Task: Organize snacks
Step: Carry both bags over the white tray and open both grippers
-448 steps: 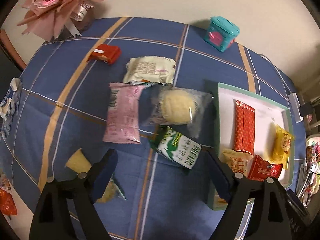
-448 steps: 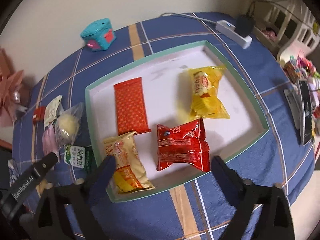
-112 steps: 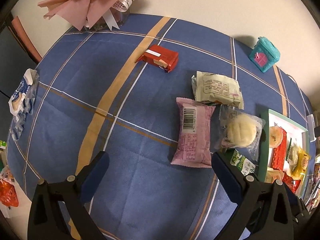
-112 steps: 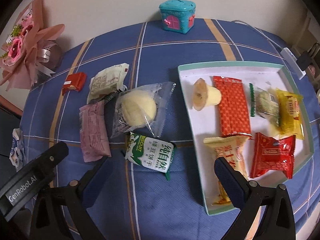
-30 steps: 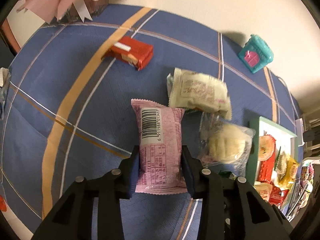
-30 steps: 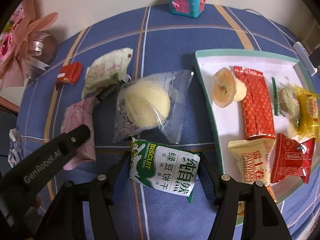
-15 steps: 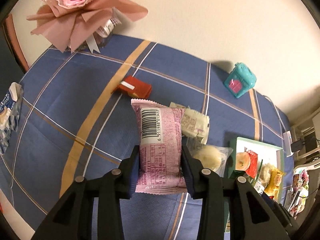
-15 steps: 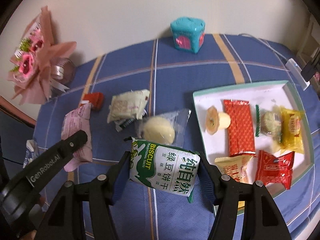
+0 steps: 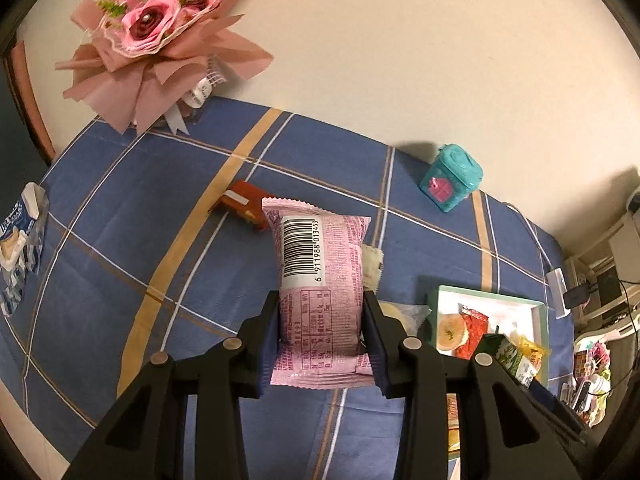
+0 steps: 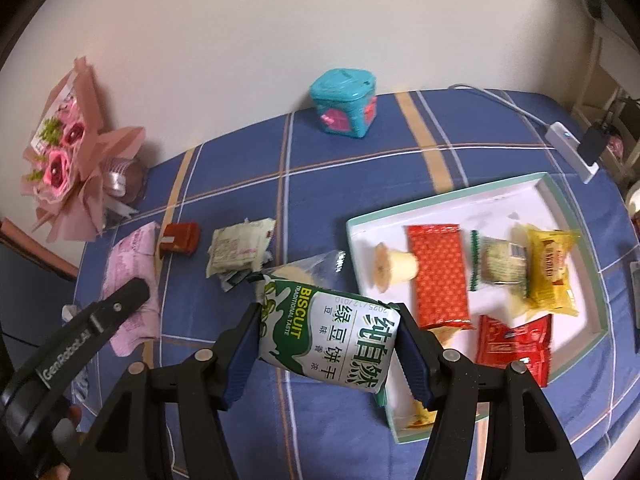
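Note:
My left gripper (image 9: 320, 344) is shut on a pink snack packet (image 9: 320, 280) with a barcode, held above the blue checked tablecloth. My right gripper (image 10: 328, 344) is shut on a green-and-white biscuit packet (image 10: 328, 340), held above the cloth just left of the white tray (image 10: 572, 216). The tray also shows in the left wrist view (image 9: 520, 308). It holds a jelly cup (image 10: 394, 268), an orange-red bar (image 10: 438, 272), a yellow packet (image 10: 550, 268), a red packet (image 10: 514, 344) and others. On the cloth lie a cream packet (image 10: 240, 250), a clear-wrapped bun (image 10: 316, 268) and a small red packet (image 10: 180, 238).
A teal toy box (image 10: 344, 104) stands at the back by the wall. A pink bouquet (image 9: 156, 40) stands at the back left. A blue-white packet (image 9: 20, 240) lies at the left table edge. A white power strip (image 10: 568, 148) lies at the right.
Both grippers have lifted higher with their packets; the table looks farther away. The right gripper with the biscuit packet has shifted toward the tray.

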A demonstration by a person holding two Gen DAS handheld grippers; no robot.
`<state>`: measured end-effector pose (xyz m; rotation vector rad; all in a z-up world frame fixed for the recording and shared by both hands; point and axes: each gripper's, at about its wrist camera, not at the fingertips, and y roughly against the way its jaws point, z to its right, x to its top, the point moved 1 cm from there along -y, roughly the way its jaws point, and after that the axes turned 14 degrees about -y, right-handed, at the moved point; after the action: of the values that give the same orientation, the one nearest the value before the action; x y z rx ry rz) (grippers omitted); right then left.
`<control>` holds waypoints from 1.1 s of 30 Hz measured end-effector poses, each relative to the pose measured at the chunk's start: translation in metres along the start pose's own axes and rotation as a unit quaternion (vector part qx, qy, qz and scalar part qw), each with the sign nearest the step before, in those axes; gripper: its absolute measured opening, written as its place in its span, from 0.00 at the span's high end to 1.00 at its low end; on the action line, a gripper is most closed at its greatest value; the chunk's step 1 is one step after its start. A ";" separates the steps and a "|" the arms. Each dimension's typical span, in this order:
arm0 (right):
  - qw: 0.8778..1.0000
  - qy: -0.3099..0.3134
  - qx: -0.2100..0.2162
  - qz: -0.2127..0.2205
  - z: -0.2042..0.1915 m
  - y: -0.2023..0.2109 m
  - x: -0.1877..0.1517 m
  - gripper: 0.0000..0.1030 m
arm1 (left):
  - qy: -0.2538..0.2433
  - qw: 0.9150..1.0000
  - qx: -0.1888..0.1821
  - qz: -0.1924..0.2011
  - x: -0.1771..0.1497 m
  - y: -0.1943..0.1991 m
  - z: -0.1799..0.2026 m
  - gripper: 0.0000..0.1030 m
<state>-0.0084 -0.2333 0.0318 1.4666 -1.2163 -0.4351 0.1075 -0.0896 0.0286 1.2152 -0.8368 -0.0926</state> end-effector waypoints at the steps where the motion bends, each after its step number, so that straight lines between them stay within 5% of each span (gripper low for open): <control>1: 1.000 -0.005 -0.002 0.003 0.005 0.002 0.003 0.36 | -0.002 1.000 -0.002 0.000 0.000 0.000 0.003 0.61; 23: 0.990 -0.122 -0.047 0.055 0.133 0.040 0.053 0.36 | -0.137 0.988 -0.067 -0.019 -0.010 -0.020 0.156 0.61; 33: 0.985 -0.144 -0.069 0.063 0.170 0.045 0.060 0.36 | -0.167 0.982 -0.087 -0.032 -0.018 -0.035 0.196 0.61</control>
<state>-0.1416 -0.3626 0.0403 1.2289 -1.4672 -0.6485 -0.0122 -0.2486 0.0084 1.0762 -1.0581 -0.4234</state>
